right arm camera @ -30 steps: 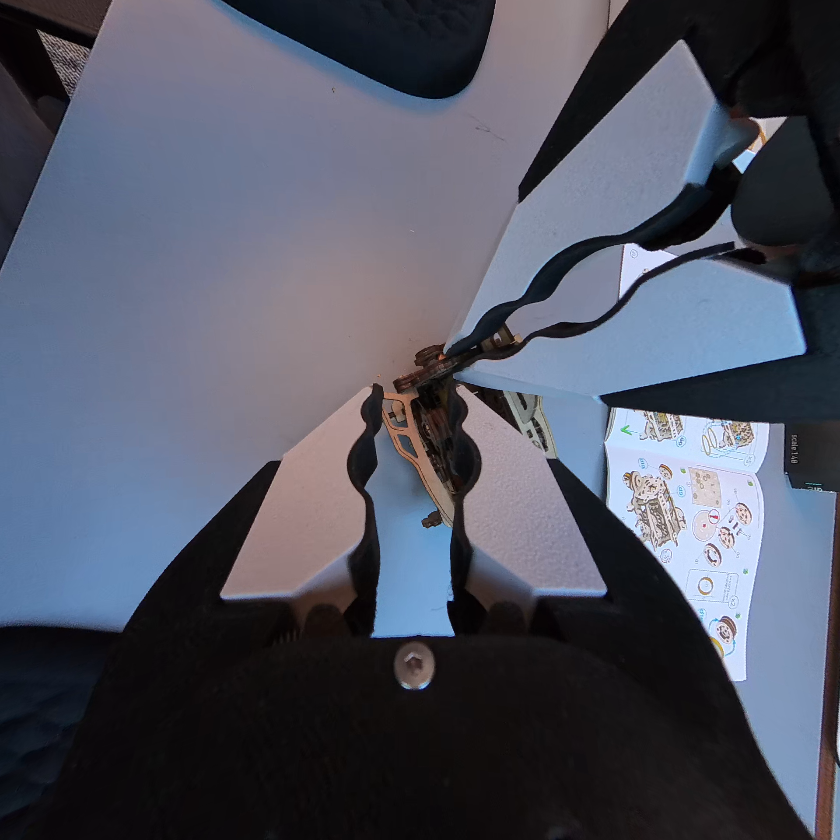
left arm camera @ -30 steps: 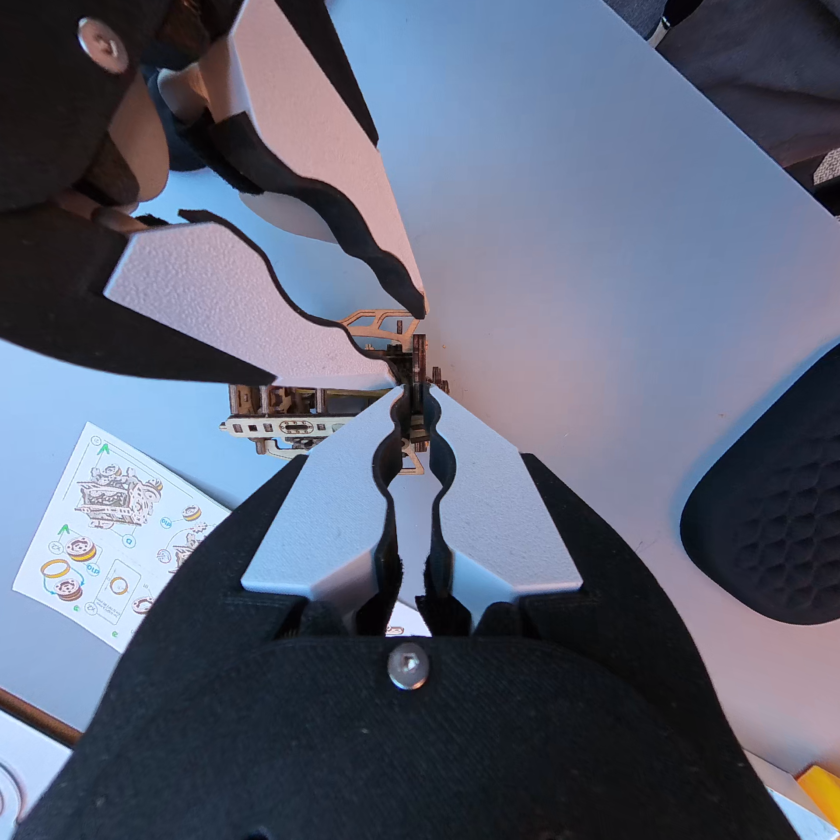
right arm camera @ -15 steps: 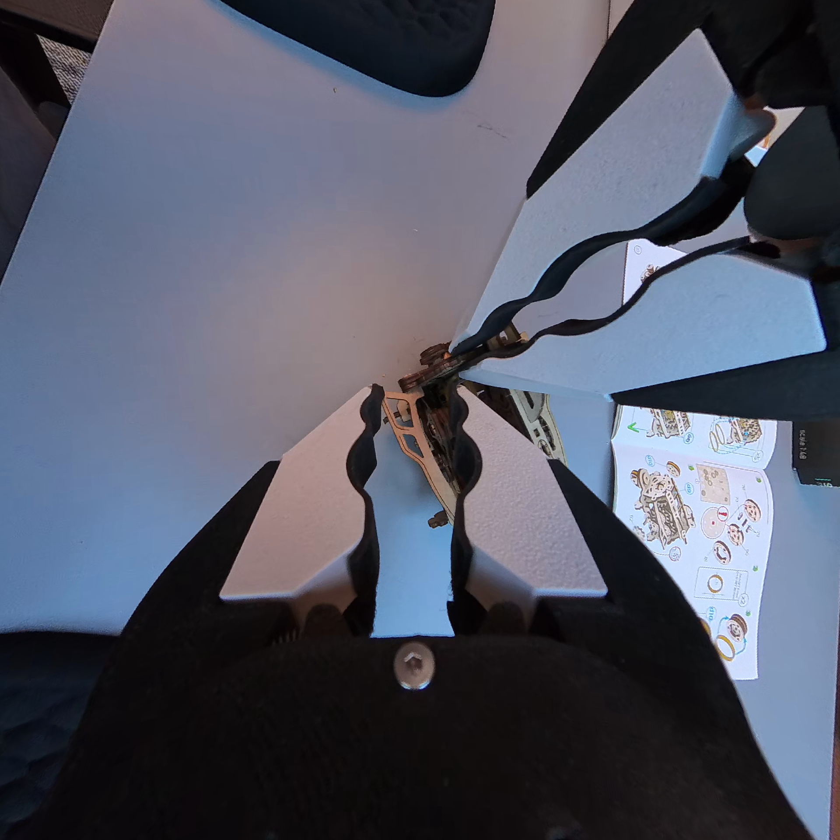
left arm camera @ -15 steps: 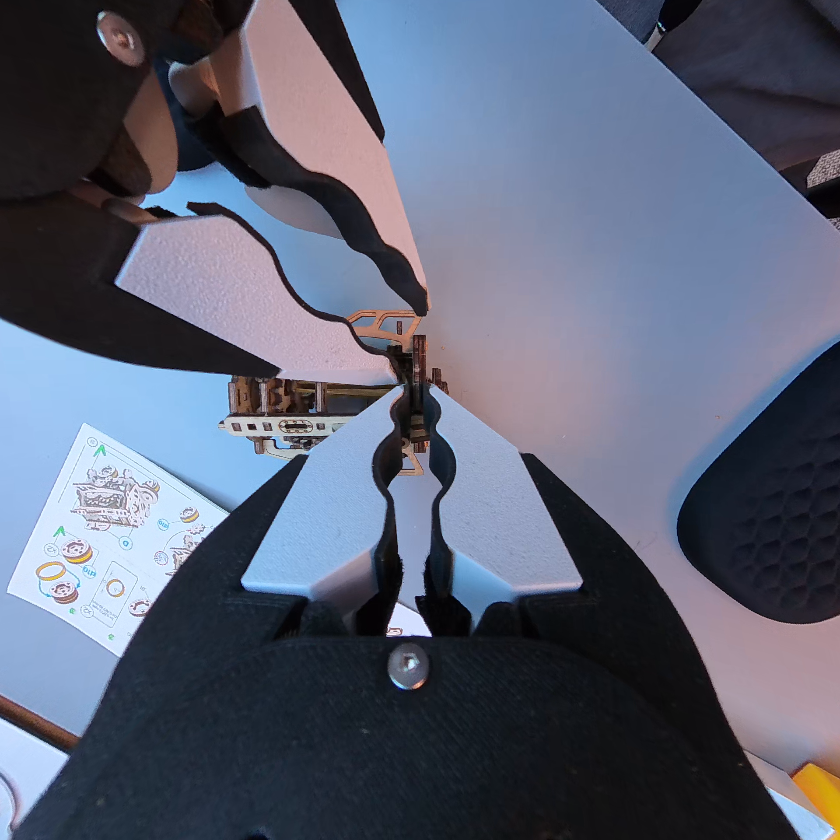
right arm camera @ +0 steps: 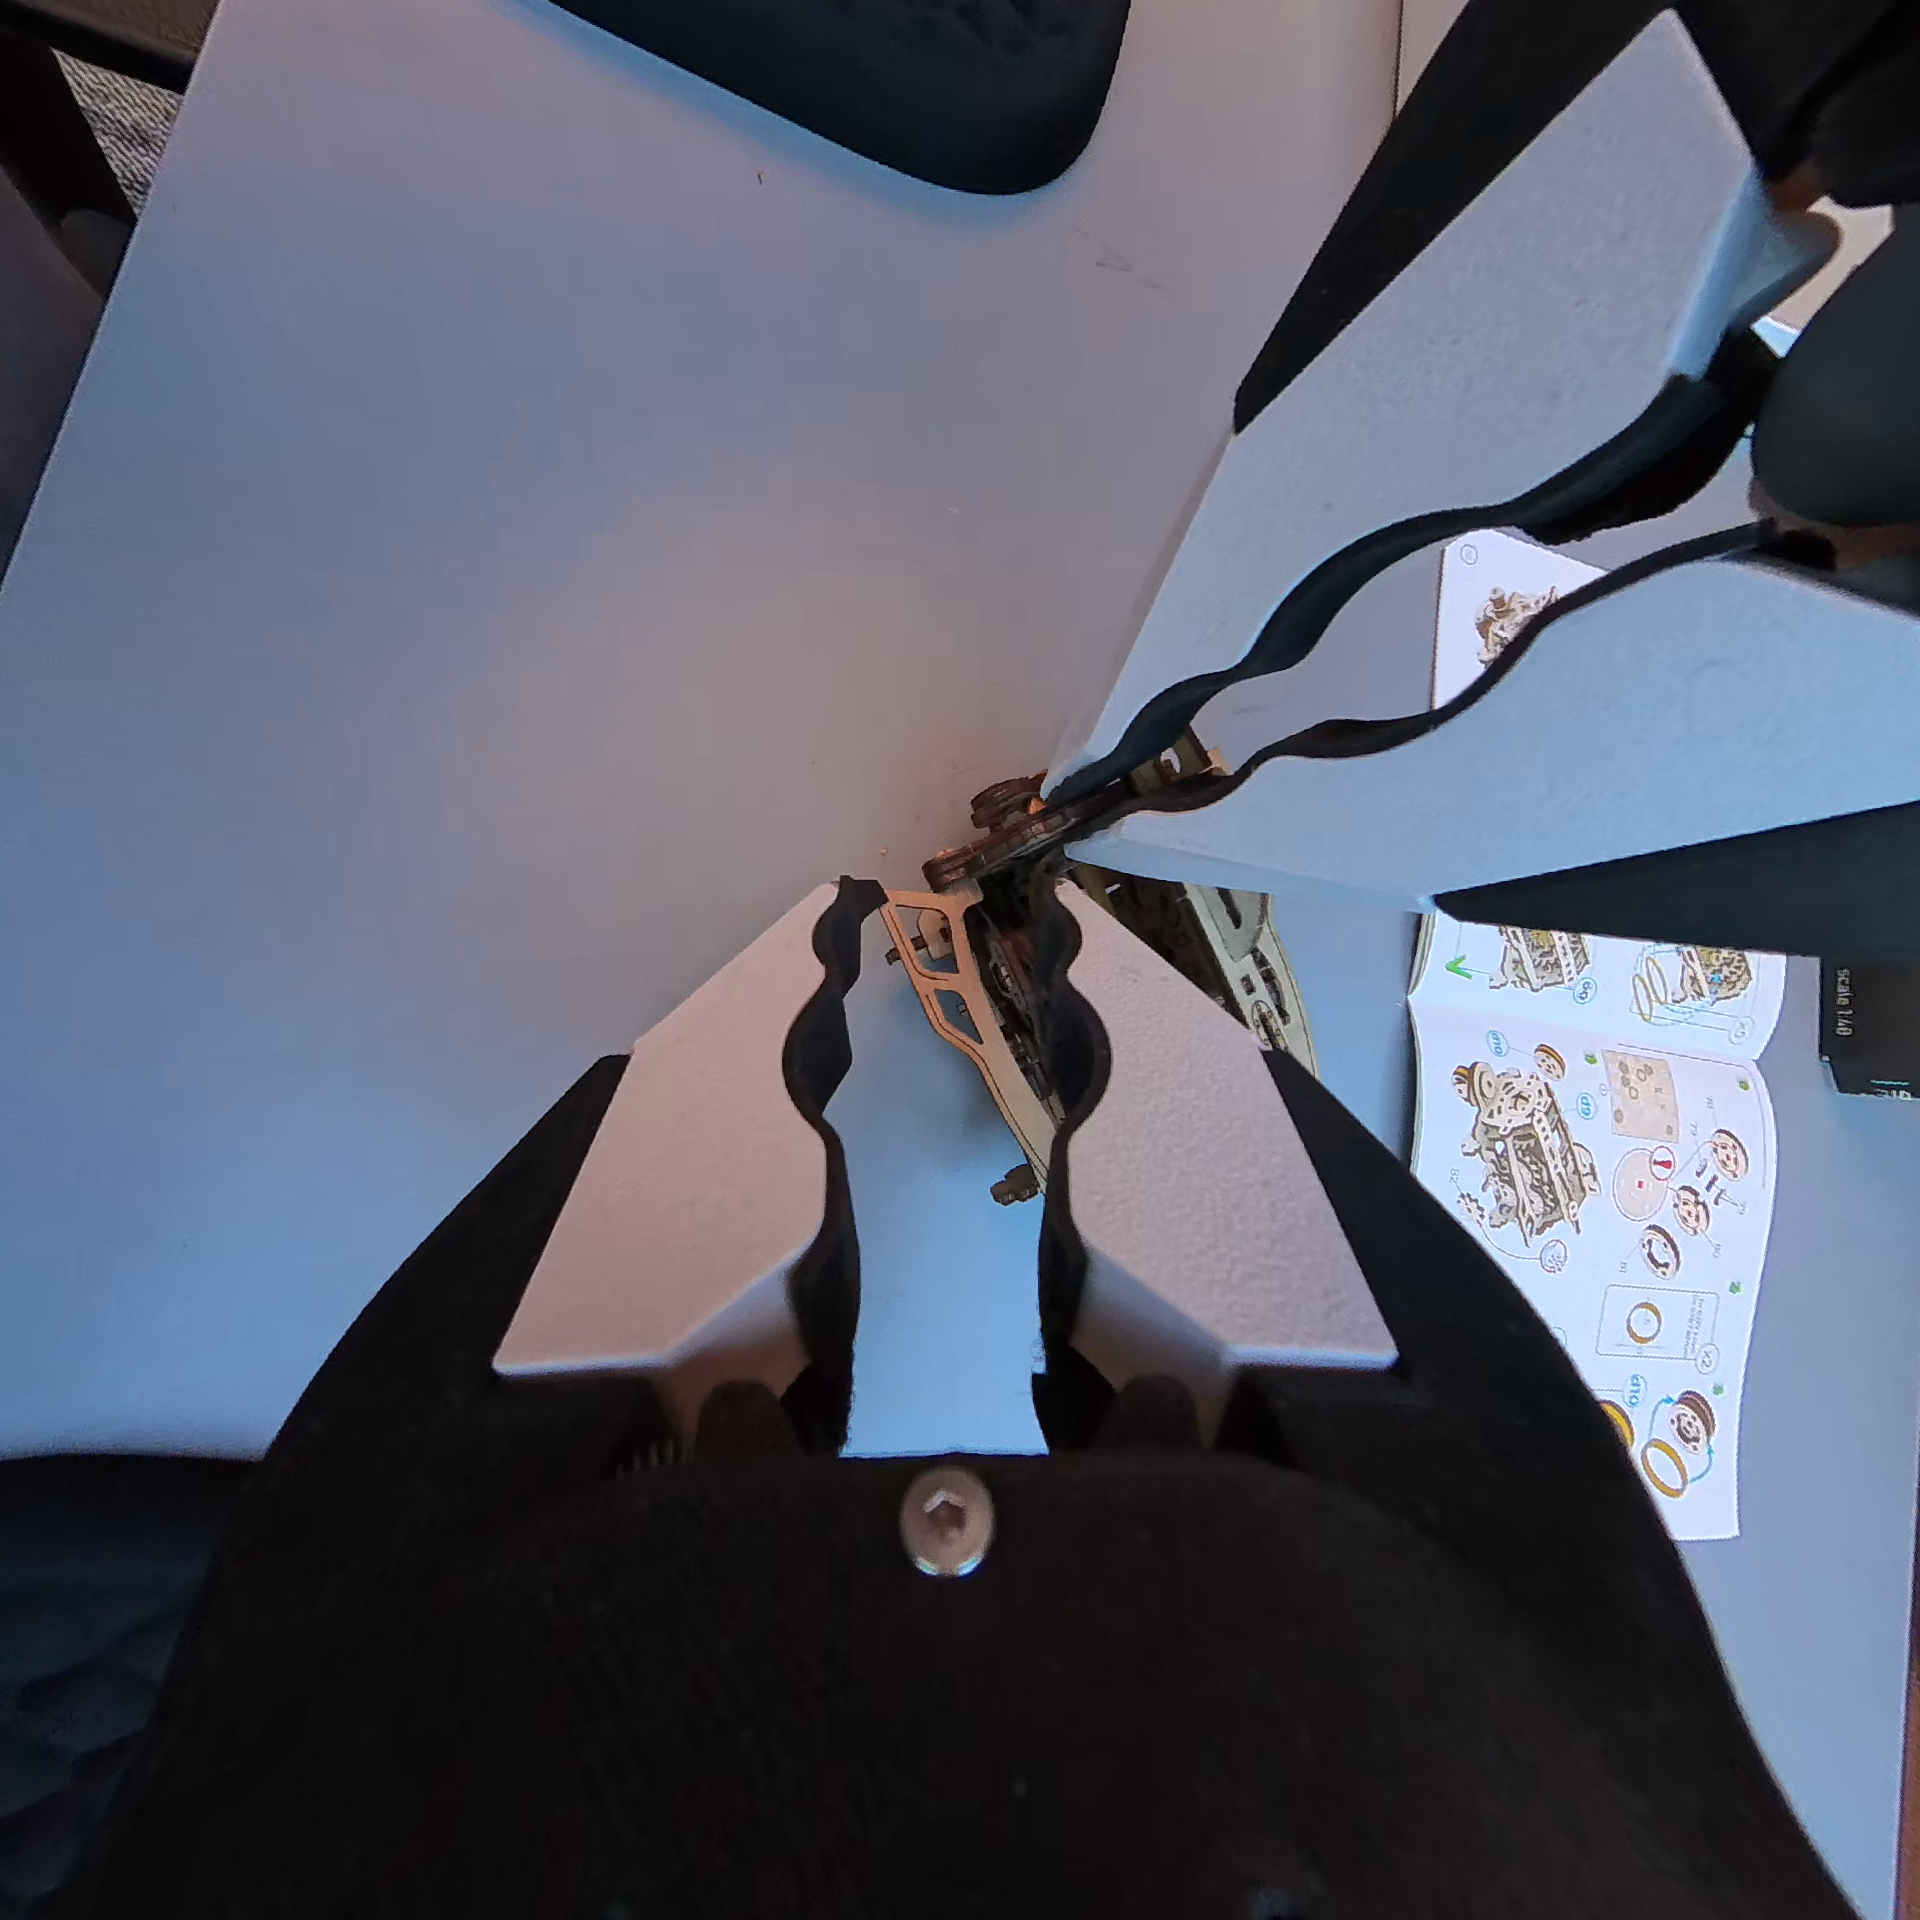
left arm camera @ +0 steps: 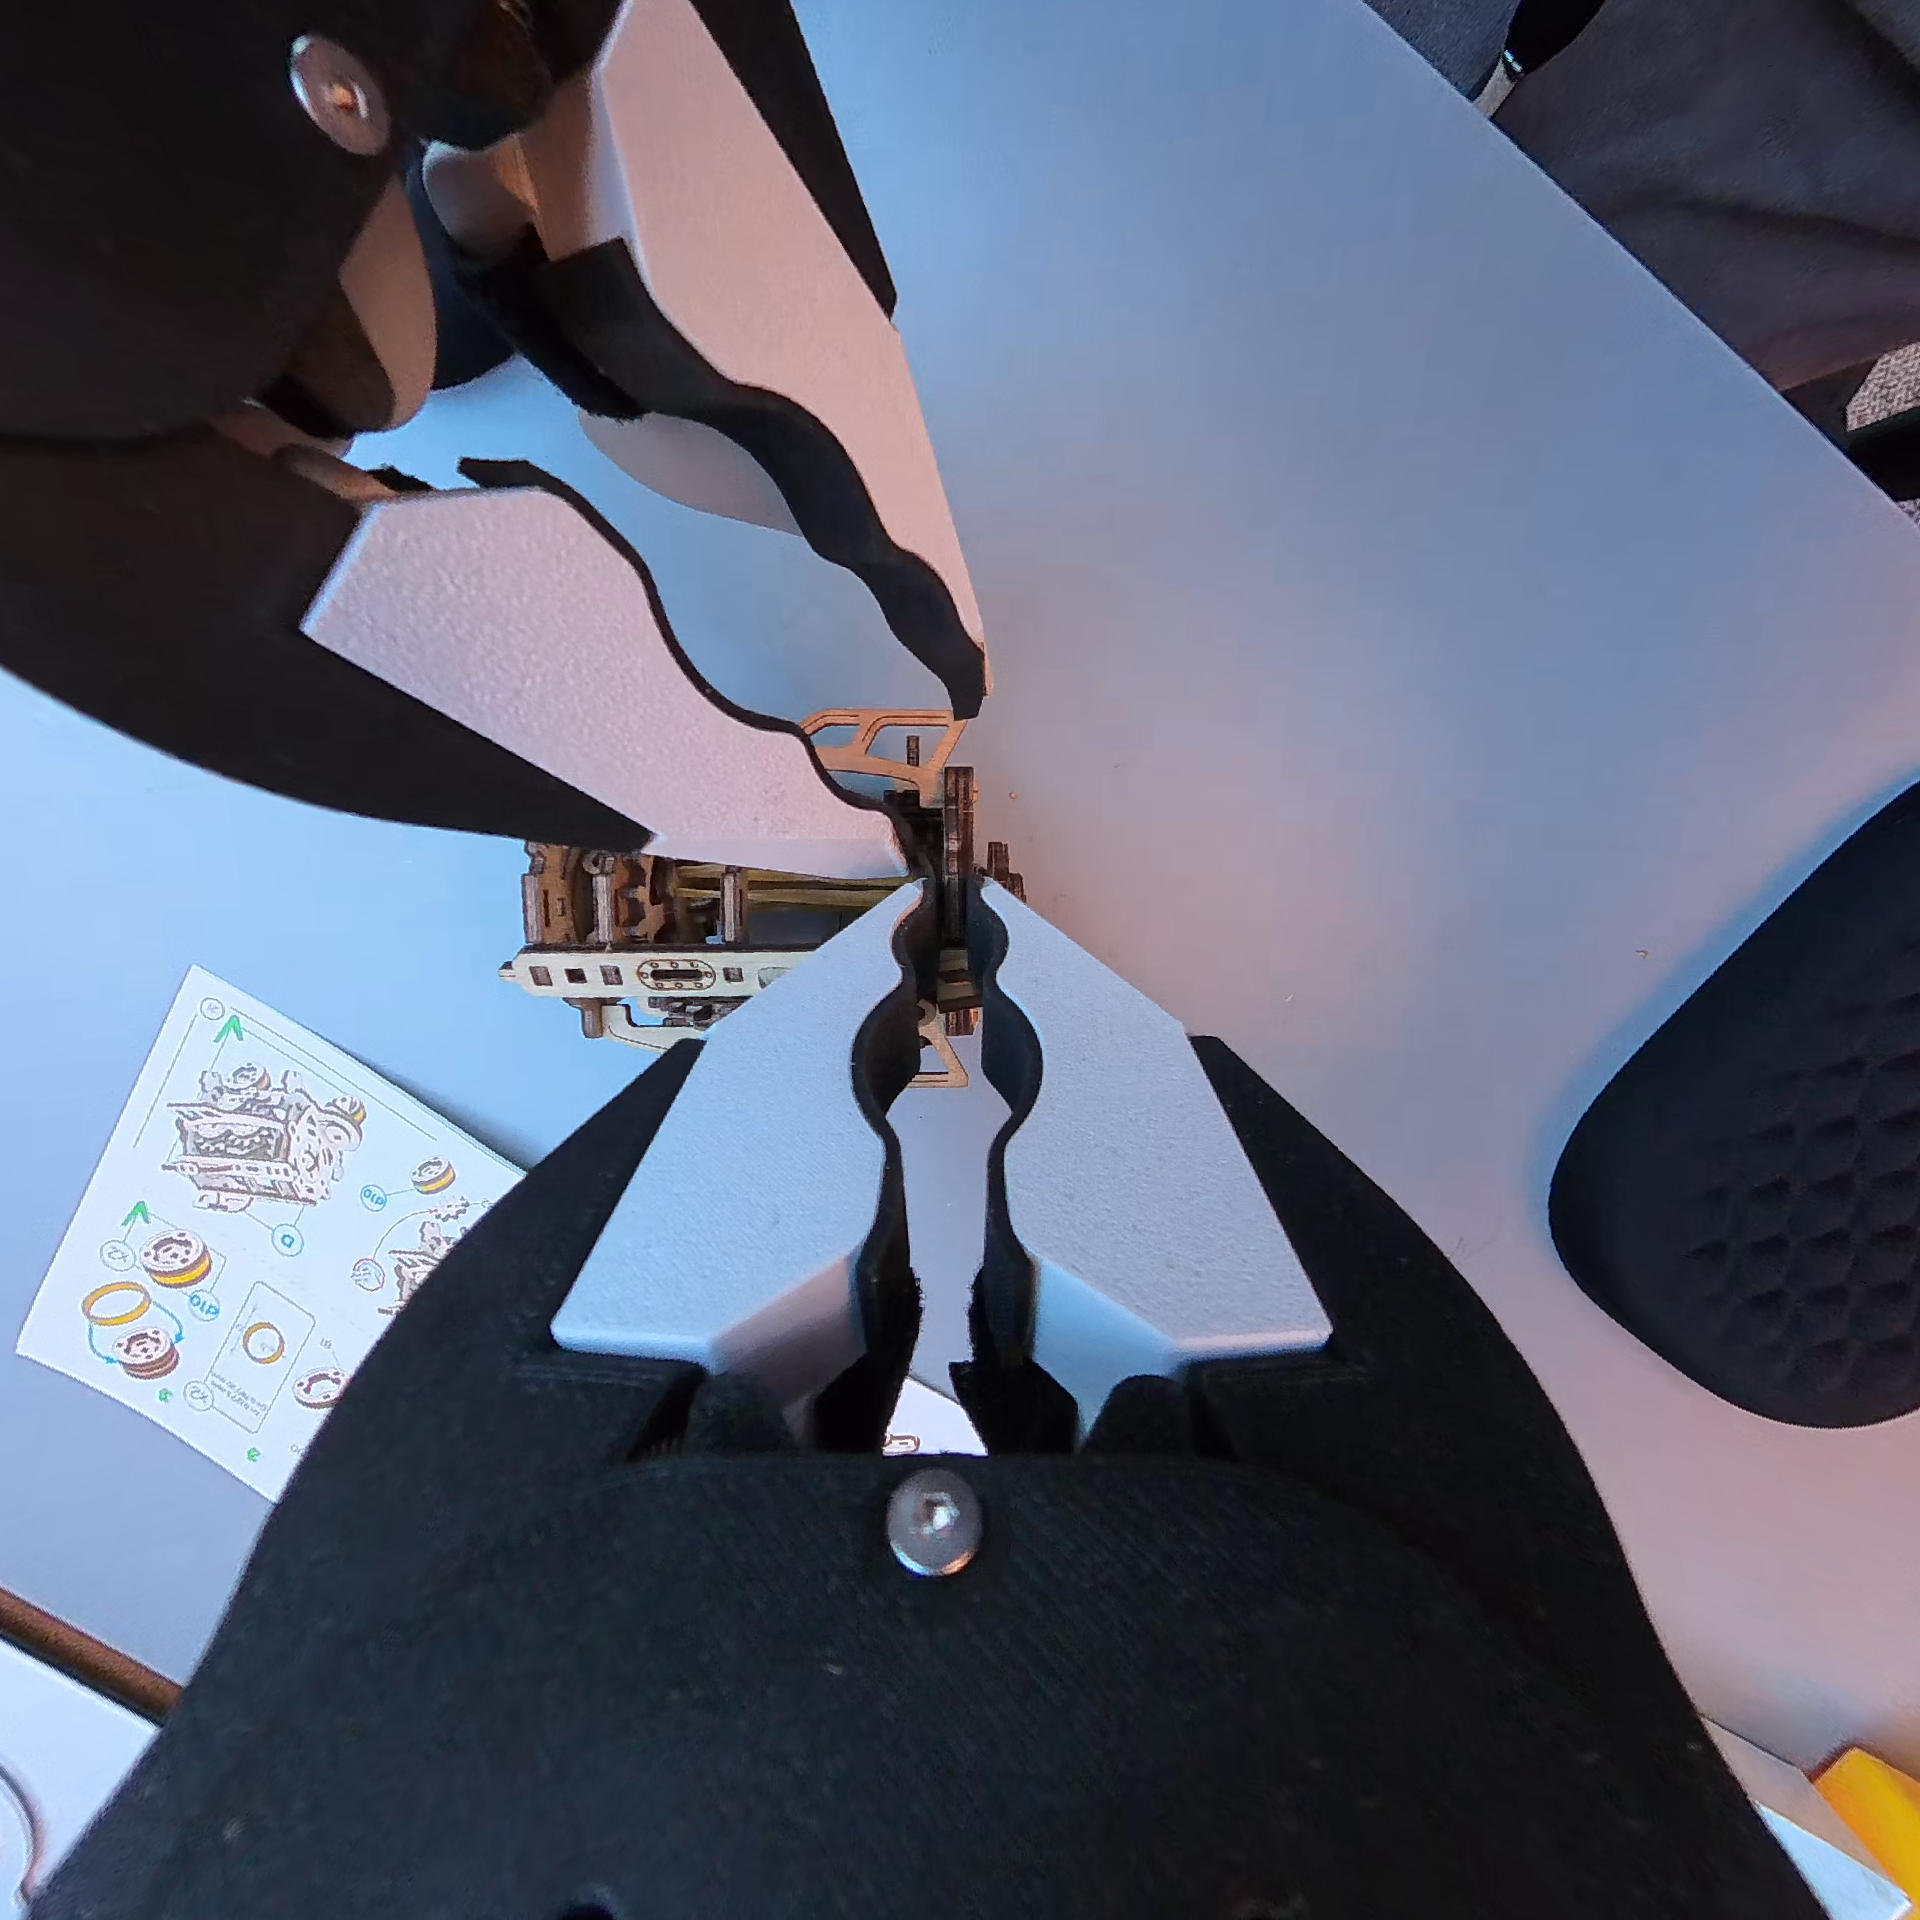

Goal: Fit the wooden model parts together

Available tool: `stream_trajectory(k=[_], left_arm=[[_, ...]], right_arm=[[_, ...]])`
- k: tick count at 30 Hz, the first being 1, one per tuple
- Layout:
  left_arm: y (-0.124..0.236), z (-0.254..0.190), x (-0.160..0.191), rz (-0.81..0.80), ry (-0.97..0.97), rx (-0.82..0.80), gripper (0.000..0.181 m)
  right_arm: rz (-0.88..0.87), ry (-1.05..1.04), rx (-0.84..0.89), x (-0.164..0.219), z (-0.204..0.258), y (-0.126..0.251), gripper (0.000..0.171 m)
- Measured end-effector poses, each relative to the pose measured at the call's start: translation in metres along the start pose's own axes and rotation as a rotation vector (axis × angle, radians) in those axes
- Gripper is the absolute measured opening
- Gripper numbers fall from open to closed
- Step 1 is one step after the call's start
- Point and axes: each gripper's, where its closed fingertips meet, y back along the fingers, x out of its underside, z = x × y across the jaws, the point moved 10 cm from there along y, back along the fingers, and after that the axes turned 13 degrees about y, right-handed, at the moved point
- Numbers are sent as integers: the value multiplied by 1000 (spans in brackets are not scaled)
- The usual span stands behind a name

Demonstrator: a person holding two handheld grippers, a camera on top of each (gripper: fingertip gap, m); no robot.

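Tabletop (left arm camera: pixel 1351 520): grey, carrying wooden model (left arm camera: pixel 665 935) mid-surface, instruction sheet (left arm camera: pixel 249 1216) lying beside.
Left gripper (left arm camera: pixel 948 894): pinching model's end piece, nearly closed.
Right gripper (right arm camera: pixel 951 894): gaping around model's frame.

The left gripper (left arm camera: pixel 948 899) covers the near end of the wooden model (left arm camera: pixel 665 940), so where its pads meet the wood is mostly hidden. The right gripper (right arm camera: pixel 951 899) masks the model's middle; whether both of its pads touch the wood cannot be told. The instruction sheet (left arm camera: pixel 223 1210) is partly covered by the gripper body, its small drawings too fine to make out. A yellow object (left arm camera: pixel 1870 1792) and a black cushion (left arm camera: pixel 1766 1164) are cut off by the picture's edge.
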Motion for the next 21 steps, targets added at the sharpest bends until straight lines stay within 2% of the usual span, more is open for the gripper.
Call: stream_trajectory(k=[12,21], left_arm=[[0,0,0,2,2,2,2],[0,0,0,5,3,5,2]], right_arm=[[75,9,42,-7,4,-2,36],[19,-34,56,1,4,4,36]])
